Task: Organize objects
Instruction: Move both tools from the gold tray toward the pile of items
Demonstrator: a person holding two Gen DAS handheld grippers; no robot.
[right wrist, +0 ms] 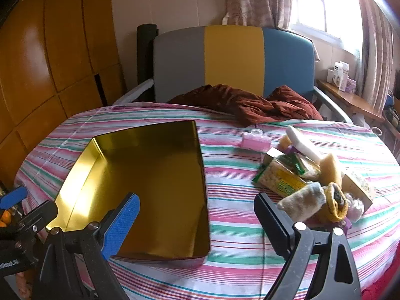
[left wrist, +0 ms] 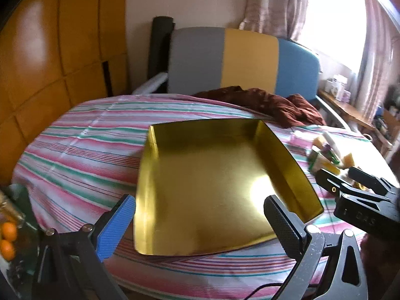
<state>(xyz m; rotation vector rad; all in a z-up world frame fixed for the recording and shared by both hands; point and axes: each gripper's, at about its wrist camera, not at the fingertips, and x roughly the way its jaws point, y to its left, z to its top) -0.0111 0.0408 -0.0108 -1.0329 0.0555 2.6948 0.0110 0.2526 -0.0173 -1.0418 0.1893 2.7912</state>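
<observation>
both my grippers, left gripper (left wrist: 200, 215) and right gripper (right wrist: 197, 212), hang spread wide, holding nothing. gold tray (right wrist: 75, 172) sits empty on the striped bedsheet (right wrist: 225, 182), probably for the clutter pile (right wrist: 312, 177) just beside it.

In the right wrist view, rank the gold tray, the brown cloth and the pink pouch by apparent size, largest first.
1. Gold tray, by far the largest, though it is also nearest the camera.
2. Brown cloth, bunched at the far edge, so distance shrinks it.
3. Pink pouch, clearly smallest.
</observation>
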